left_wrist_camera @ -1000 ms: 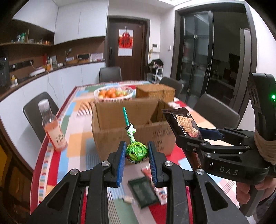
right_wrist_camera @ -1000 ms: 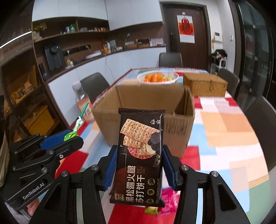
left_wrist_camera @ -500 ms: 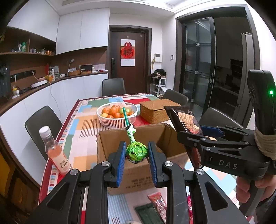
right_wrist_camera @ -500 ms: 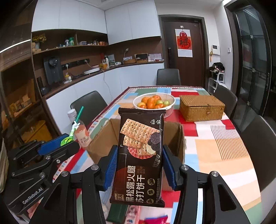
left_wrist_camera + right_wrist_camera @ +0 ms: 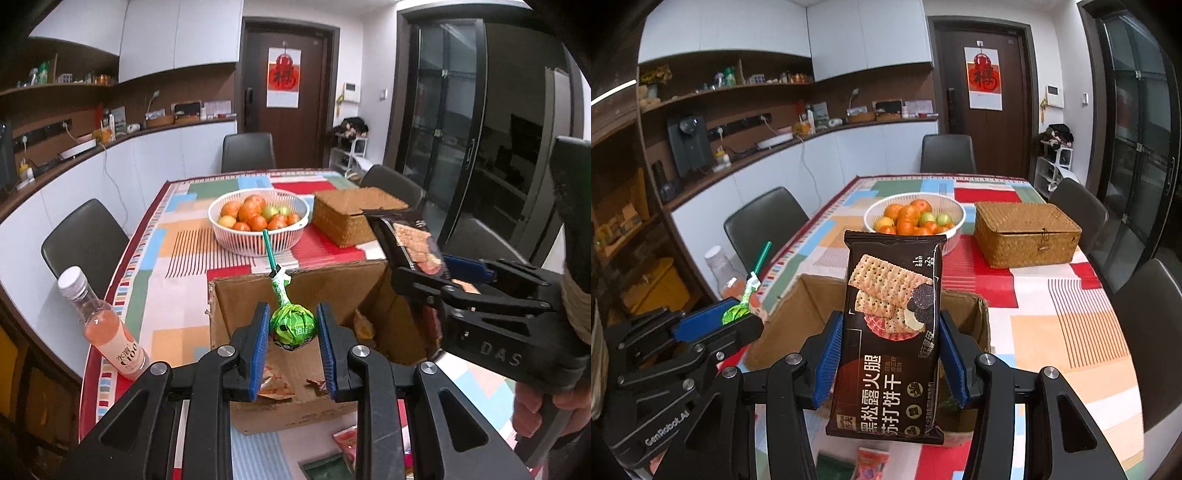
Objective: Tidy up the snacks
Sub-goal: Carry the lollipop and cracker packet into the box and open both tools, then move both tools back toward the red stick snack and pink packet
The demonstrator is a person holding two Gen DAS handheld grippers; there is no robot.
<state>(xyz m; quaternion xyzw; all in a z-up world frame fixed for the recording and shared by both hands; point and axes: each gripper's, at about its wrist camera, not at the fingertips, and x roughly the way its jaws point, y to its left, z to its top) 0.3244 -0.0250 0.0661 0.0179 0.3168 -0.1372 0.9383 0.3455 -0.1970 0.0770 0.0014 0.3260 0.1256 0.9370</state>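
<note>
Above the open cardboard box [image 5: 295,354], a green lollipop [image 5: 293,326] is clamped by the left hand-held gripper [image 5: 291,343] and a cracker packet [image 5: 892,332] by the right hand-held gripper [image 5: 891,360].

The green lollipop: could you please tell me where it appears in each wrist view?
Left wrist: green lollipop at lower centre, clamped in the left gripper.
Right wrist: it shows at left, stick pointing up.
Shared landmark: white fruit basket behind the cardboard box.
</note>
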